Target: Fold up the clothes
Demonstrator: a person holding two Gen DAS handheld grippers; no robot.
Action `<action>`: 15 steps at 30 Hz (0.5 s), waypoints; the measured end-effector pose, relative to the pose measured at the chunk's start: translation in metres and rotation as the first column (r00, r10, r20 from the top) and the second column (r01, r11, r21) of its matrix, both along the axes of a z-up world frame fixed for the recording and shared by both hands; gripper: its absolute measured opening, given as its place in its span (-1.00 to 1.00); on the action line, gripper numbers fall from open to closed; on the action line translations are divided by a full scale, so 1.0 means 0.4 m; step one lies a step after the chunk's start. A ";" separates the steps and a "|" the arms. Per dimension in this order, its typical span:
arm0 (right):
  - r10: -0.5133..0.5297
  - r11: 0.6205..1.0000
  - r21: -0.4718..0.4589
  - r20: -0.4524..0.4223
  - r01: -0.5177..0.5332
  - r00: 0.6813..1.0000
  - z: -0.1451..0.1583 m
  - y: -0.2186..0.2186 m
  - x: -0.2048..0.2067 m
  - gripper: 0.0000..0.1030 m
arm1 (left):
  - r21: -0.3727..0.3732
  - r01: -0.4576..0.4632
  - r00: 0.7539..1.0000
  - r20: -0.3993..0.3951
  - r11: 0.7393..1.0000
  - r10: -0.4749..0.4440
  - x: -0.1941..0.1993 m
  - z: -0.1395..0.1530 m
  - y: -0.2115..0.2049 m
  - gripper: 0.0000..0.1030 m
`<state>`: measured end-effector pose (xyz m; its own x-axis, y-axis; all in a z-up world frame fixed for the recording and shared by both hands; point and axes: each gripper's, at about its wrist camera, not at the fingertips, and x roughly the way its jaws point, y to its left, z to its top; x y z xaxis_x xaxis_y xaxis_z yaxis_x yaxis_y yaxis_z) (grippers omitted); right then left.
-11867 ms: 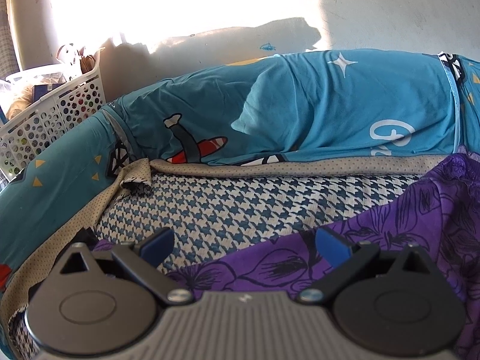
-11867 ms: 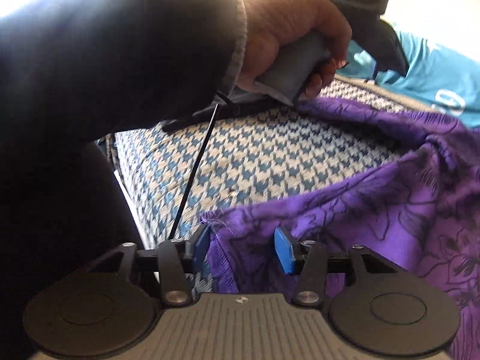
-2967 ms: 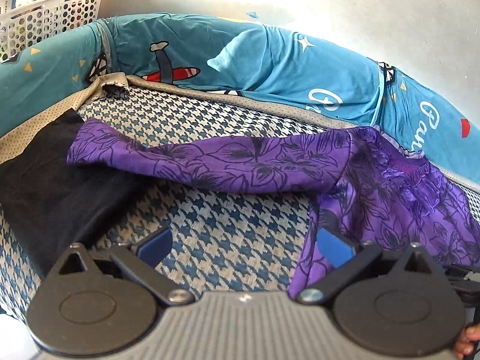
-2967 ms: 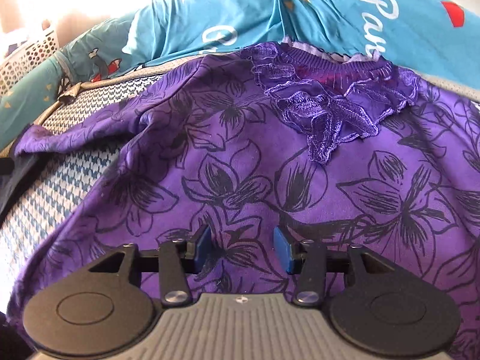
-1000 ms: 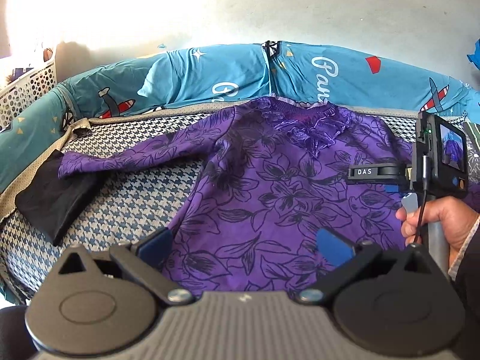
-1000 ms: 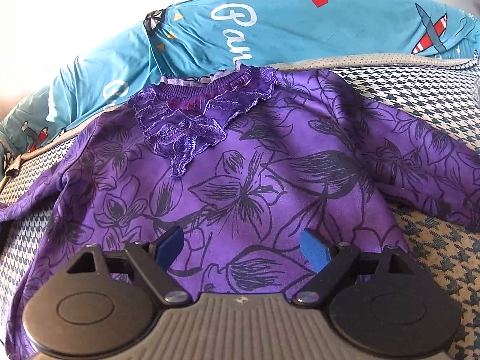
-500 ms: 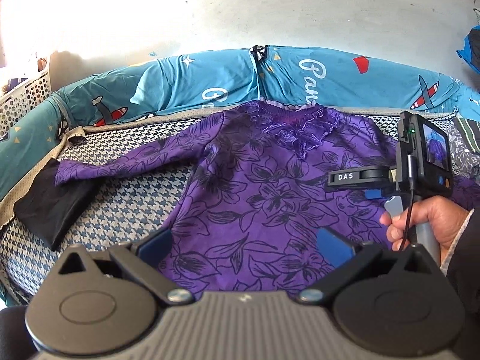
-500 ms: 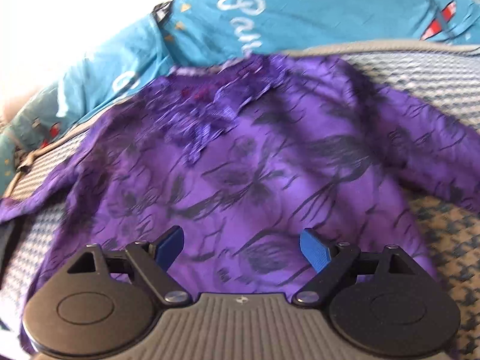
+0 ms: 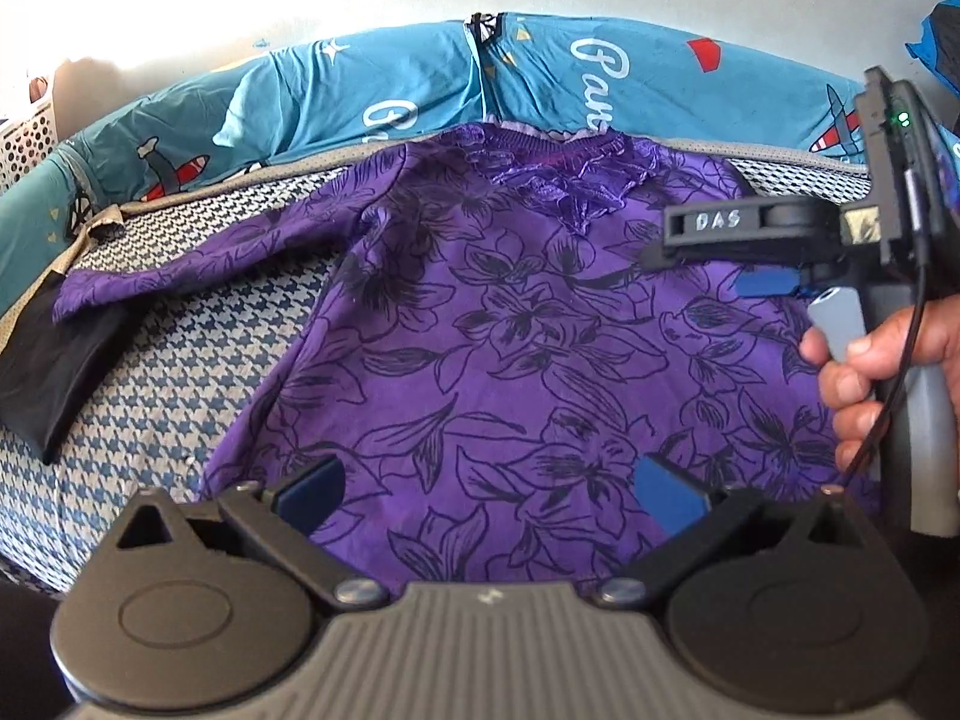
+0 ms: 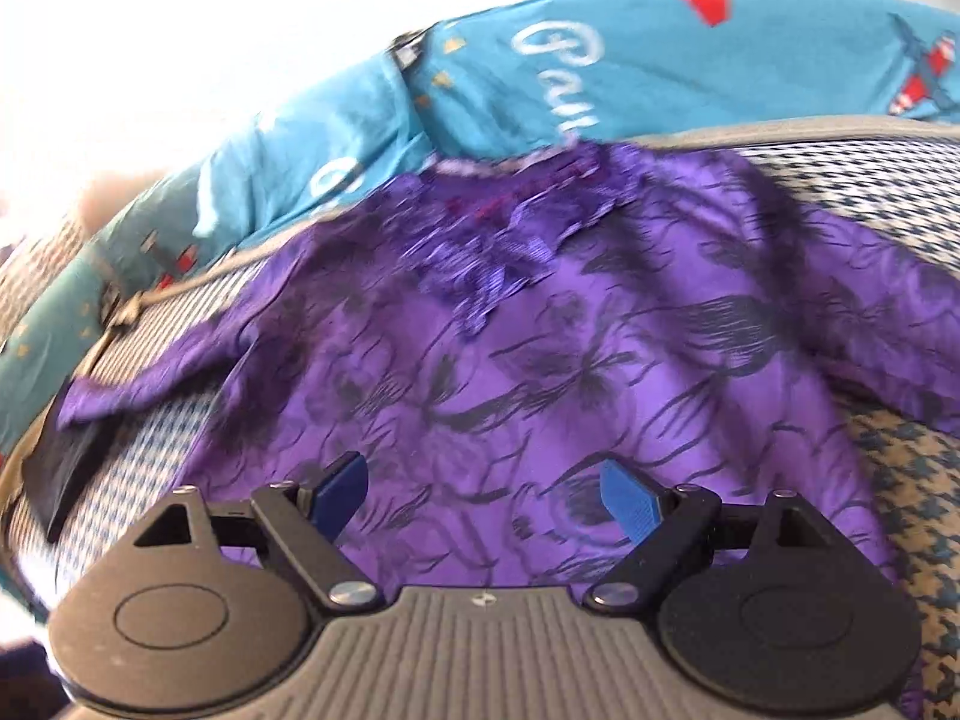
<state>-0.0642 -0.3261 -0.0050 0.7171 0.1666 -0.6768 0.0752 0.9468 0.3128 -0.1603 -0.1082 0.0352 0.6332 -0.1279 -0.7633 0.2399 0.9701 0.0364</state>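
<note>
A purple floral top point(image 9: 510, 330) is seen laid flat, front up, on a bed covered with a blue-and-cream houndstooth sheet point(image 9: 156, 396), its ruffled neckline point(image 9: 564, 180) turned toward the teal printed bolsters point(image 9: 372, 90) along the far edge. One sleeve point(image 9: 198, 264) is stretched out to the side, and its cuff is lying on a folded black garment point(image 9: 54, 360) near the bed's edge; the other sleeve point(image 10: 870, 324) is spread toward the opposite side in the right wrist view. A white perforated basket point(image 9: 27, 138) is partly seen beyond the bolsters. The left hand-held gripper point(image 9: 489, 489) is held just over the hem area of the top, its blue pads point(image 9: 669, 495) spread wide with nothing clasped between them. The right hand-held gripper point(image 10: 483, 492) is likewise released, its jaws standing wide above the lower body of the top; the fabric is seen behind the gap but is not pinched. In the left wrist view the right hand-held gripper is seen from the side, gripped by a person's hand point(image 9: 882, 378) above the top's right part. The right wrist view is blurred
</note>
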 end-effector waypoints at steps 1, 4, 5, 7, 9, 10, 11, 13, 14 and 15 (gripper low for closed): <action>-0.034 0.999 0.009 0.011 0.034 0.999 0.004 -0.011 0.000 0.65 | -0.002 -0.004 1.000 -0.009 1.000 0.004 0.009 -0.011 0.002 1.00; -0.090 0.996 0.030 0.039 0.089 0.995 0.015 -0.031 0.001 0.65 | -0.018 -0.022 0.999 -0.030 1.000 0.021 0.039 -0.038 0.014 1.00; -0.099 0.995 0.035 0.047 0.098 0.994 0.018 -0.035 0.001 0.62 | -0.027 -0.030 0.999 -0.037 0.999 0.029 0.048 -0.046 0.020 1.00; -0.101 0.994 0.041 0.059 0.099 0.993 0.023 -0.034 0.002 0.53 | -0.045 -0.050 0.997 -0.053 0.998 0.048 0.066 -0.059 0.034 1.00; -0.079 0.996 0.034 0.063 0.077 0.995 0.024 -0.028 0.005 0.46 | -0.052 -0.070 0.996 -0.063 0.996 0.067 0.081 -0.072 0.049 1.00; -0.061 0.998 0.031 0.062 0.059 0.996 0.023 -0.021 0.009 0.41 | -0.055 -0.083 0.995 -0.065 0.995 0.079 0.089 -0.080 0.058 1.00; -0.043 0.999 0.028 0.061 0.041 0.997 0.021 -0.012 0.013 0.27 | -0.058 -0.097 0.993 -0.067 0.994 0.093 0.095 -0.087 0.067 1.00; 0.000 1.000 0.026 0.052 -0.001 0.999 0.013 0.007 0.021 0.18 | -0.065 -0.116 0.990 -0.085 0.991 0.110 0.105 -0.103 0.078 1.00; 0.020 0.999 0.024 0.048 -0.022 0.999 0.010 0.017 0.025 0.12 | -0.069 -0.124 0.988 -0.096 0.990 0.117 0.110 -0.112 0.082 1.00; 0.036 0.999 0.015 0.045 -0.037 0.998 0.007 0.029 0.026 0.07 | -0.070 -0.124 0.988 -0.101 0.990 0.117 0.113 -0.118 0.082 1.00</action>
